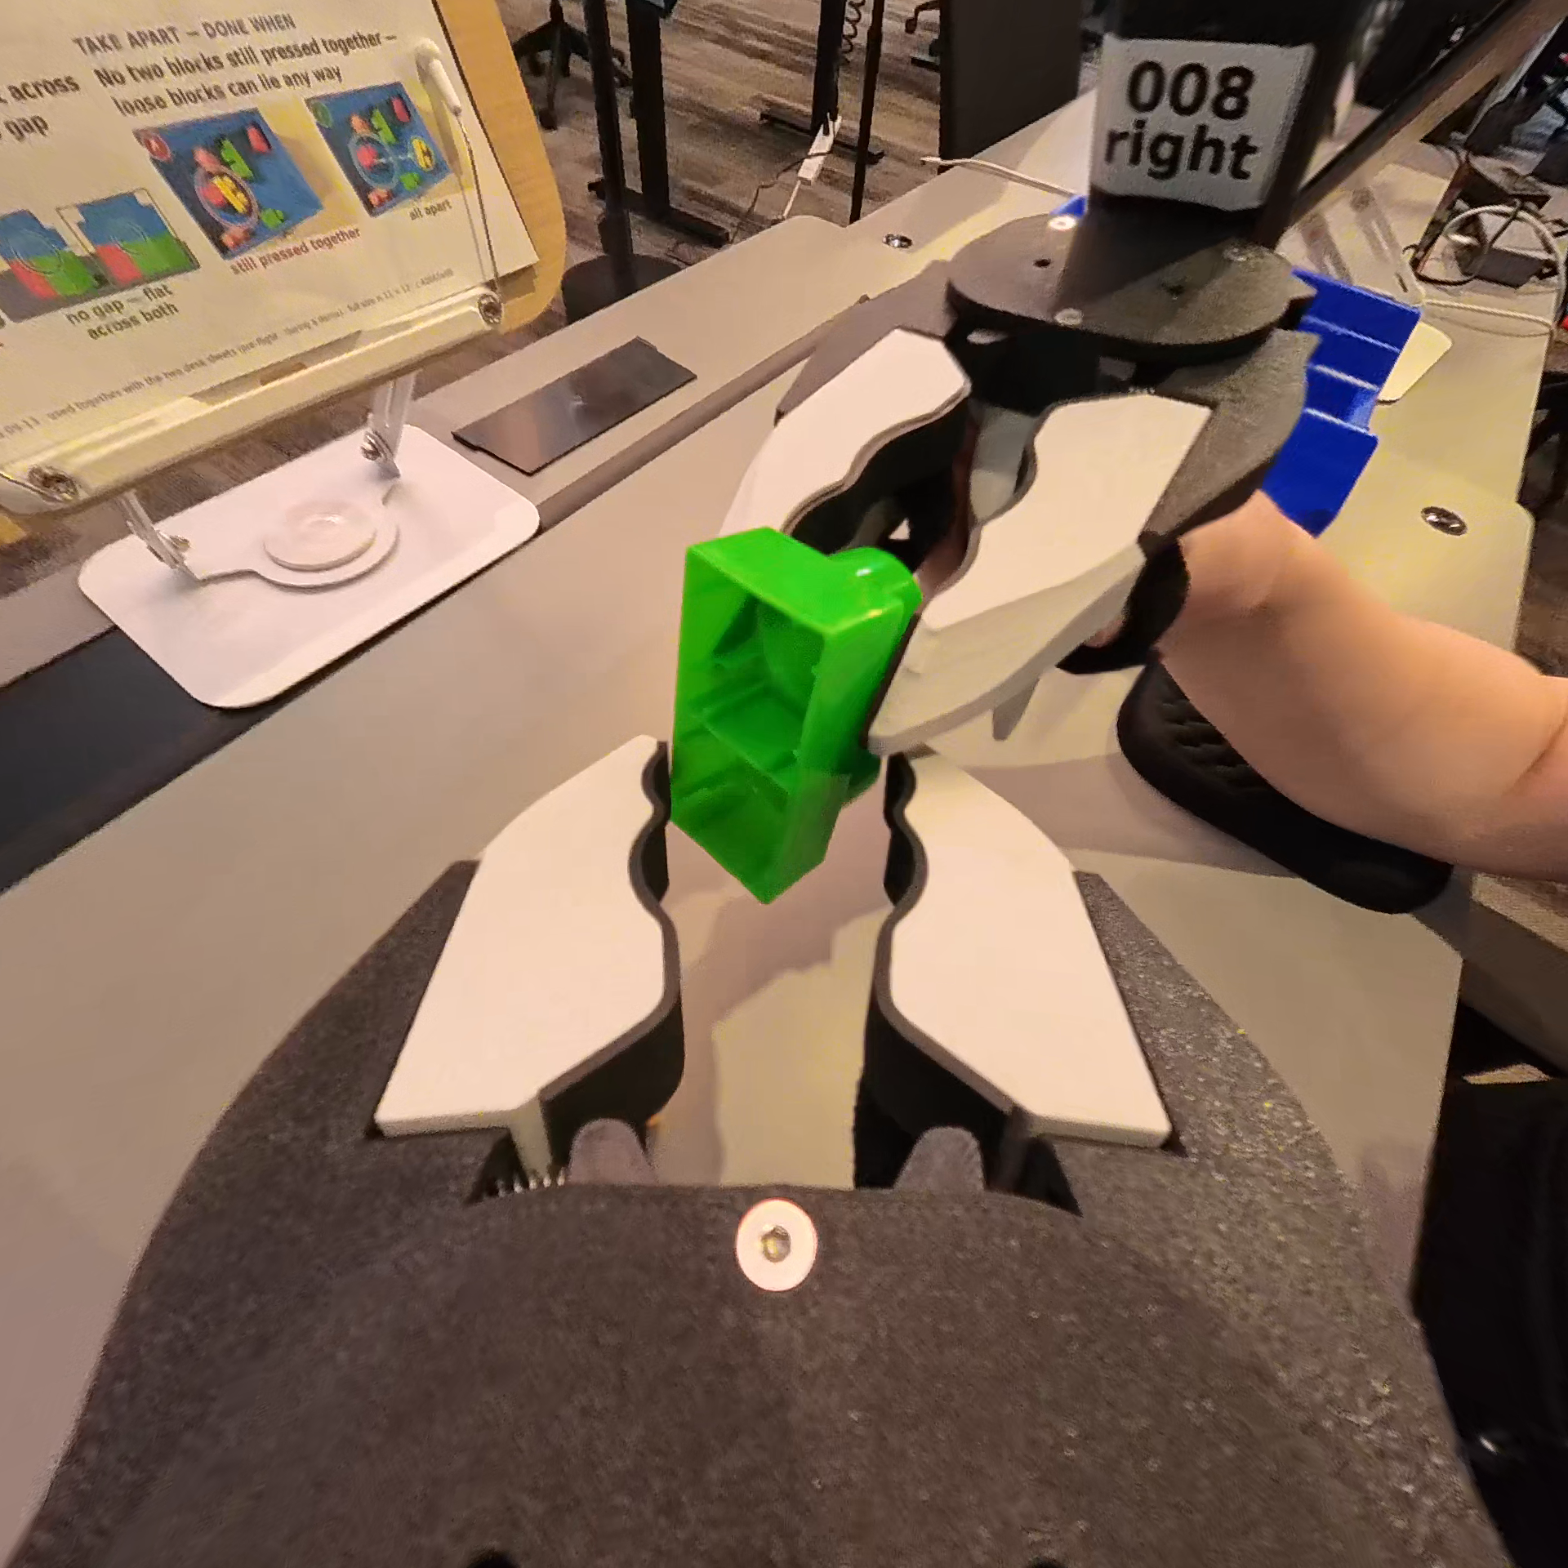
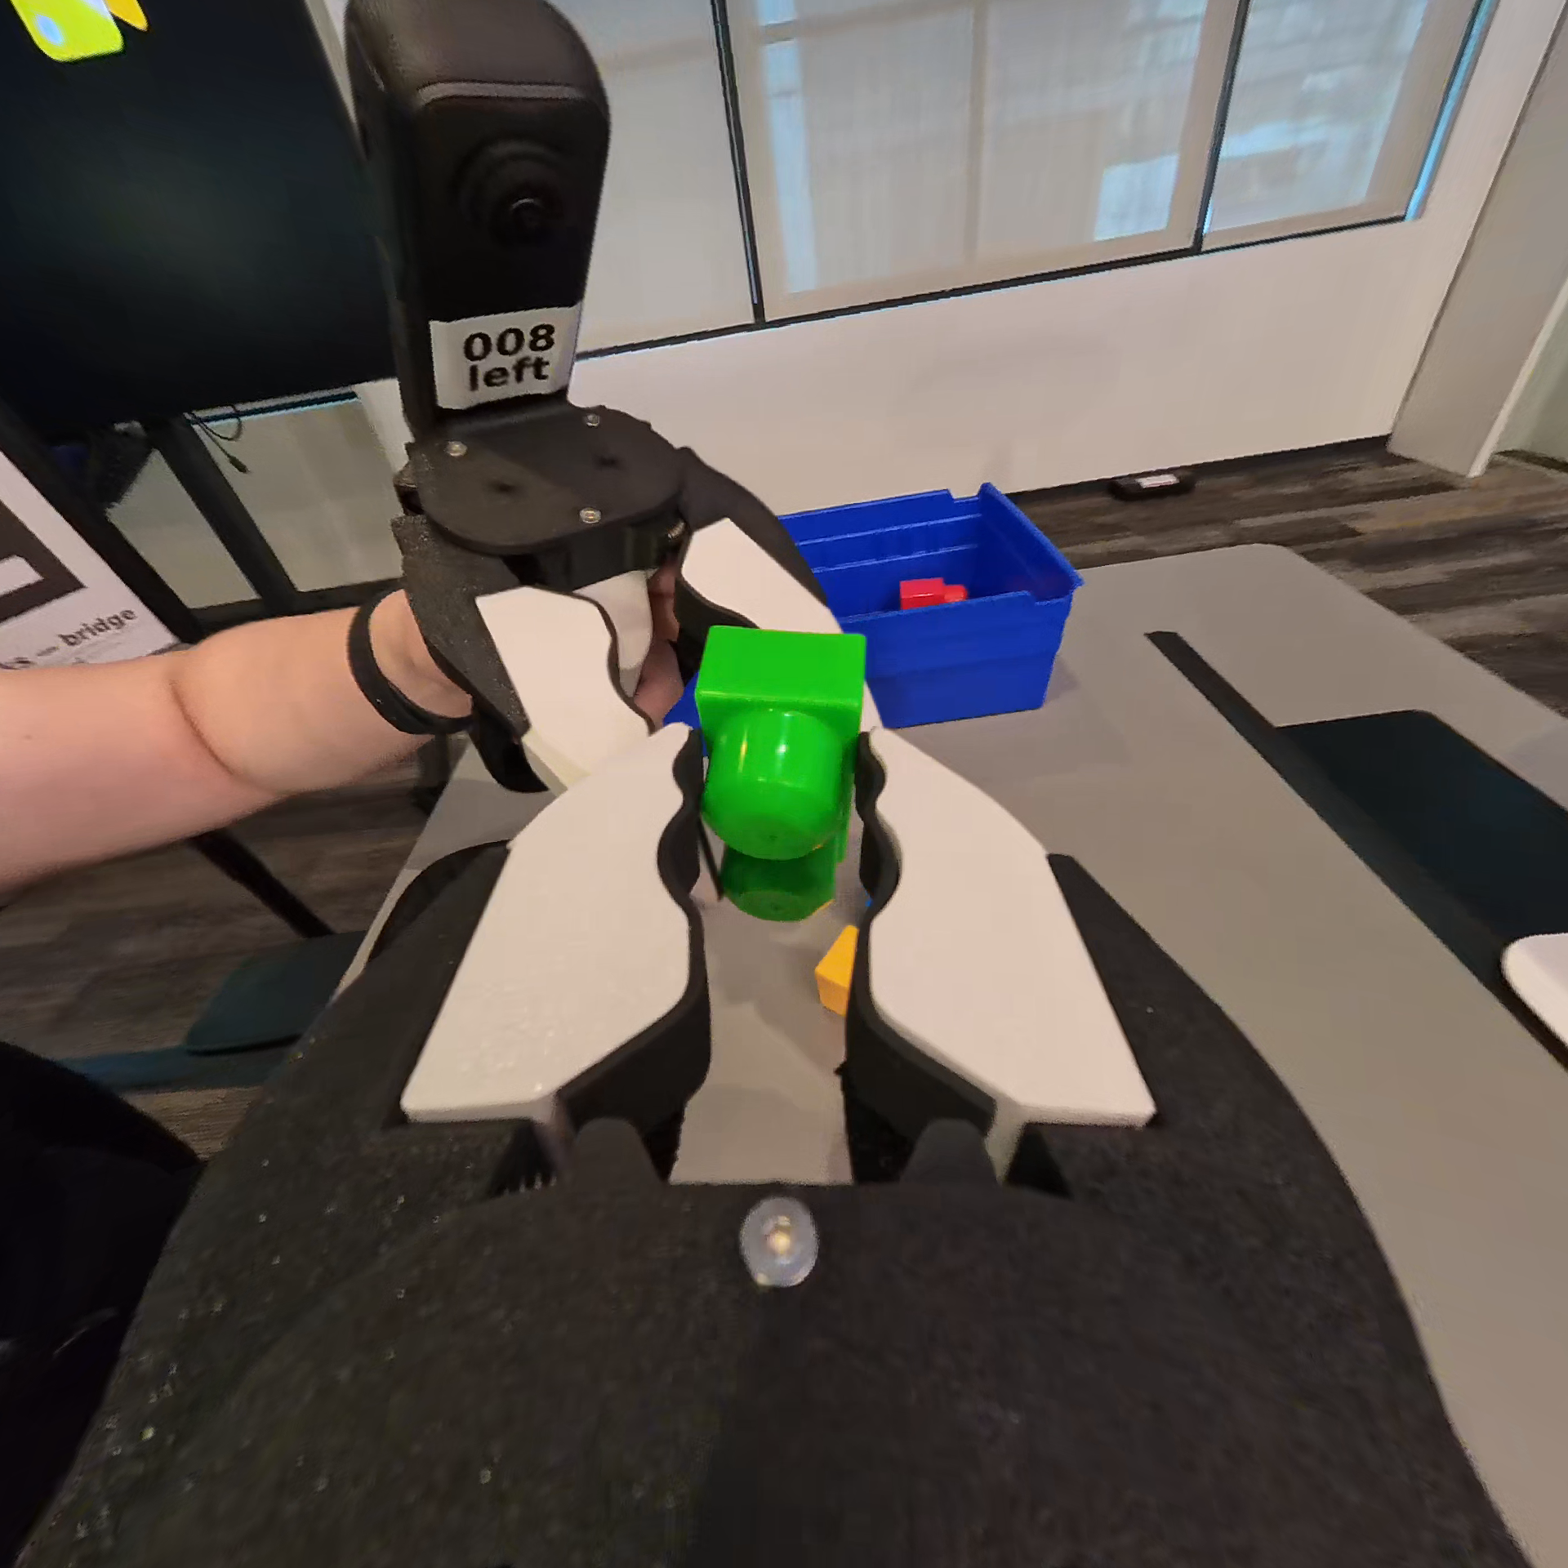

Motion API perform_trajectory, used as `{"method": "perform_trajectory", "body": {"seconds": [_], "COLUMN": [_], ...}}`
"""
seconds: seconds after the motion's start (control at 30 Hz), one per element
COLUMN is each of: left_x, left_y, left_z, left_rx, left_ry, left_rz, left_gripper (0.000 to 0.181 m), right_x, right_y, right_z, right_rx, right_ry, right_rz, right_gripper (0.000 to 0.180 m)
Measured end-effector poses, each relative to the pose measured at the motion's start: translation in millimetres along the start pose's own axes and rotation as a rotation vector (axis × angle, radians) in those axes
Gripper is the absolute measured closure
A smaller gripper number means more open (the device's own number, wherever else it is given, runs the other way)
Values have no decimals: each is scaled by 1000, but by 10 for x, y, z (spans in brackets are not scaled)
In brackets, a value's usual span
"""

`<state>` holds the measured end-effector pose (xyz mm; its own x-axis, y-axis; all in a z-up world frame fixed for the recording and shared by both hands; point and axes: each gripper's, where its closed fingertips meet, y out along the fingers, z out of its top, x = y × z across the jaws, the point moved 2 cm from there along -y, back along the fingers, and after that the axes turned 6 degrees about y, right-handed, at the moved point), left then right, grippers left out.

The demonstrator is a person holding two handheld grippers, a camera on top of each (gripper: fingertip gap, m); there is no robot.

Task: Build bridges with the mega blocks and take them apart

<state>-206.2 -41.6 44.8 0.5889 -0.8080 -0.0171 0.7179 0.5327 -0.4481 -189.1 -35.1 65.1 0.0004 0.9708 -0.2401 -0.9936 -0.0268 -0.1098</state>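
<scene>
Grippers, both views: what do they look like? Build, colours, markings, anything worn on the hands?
Both match. The left gripper and right gripper each have a rough black body, a silver screw at its centre, and two white-faced fingers with wavy black inner pads. Each carries a black camera post with a white label printed in black. A black strap wraps each bare wrist. No cables show.

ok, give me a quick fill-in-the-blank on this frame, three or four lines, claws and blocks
1. The right claw is shut on a ____ block.
2. The left claw is ____, its fingers on either side of that block's lower end without gripping it.
3. The red block lies inside the ____ bin.
4. A corner of a ____ block shows on the table below the right claw.

Missing words: green; open; blue; yellow
</scene>
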Motion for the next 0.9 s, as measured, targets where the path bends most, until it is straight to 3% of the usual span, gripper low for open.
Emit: {"method": "perform_trajectory", "body": {"seconds": [0.17,0.27,0.47,0.63,0.9], "left_x": [-153,-427,-807,-911,-1041], "left_y": [-139,-308,-428,-156,31], "left_z": [-295,-618,-1395,-1663,-1734], "left_rx": [-134,-253,-654,-696,-739], "left_ry": [-47,6,130,-69,-164], "left_rz": [87,268,492,400,330], "left_gripper": [112,115,127,120,122], "right_x": [133,404,792,890,979], "right_y": [-132,-319,-852,-1016,-933], "right_z": [-102,-436,-1204,-1627,-1833], "right_rx": [-79,-333,-885,-1139,-1232], "right_ry": [158,194,209,252,226], "right_rz": [44,-92,-372,-430,-450], "right_gripper": [146,146,146,146,147]}}
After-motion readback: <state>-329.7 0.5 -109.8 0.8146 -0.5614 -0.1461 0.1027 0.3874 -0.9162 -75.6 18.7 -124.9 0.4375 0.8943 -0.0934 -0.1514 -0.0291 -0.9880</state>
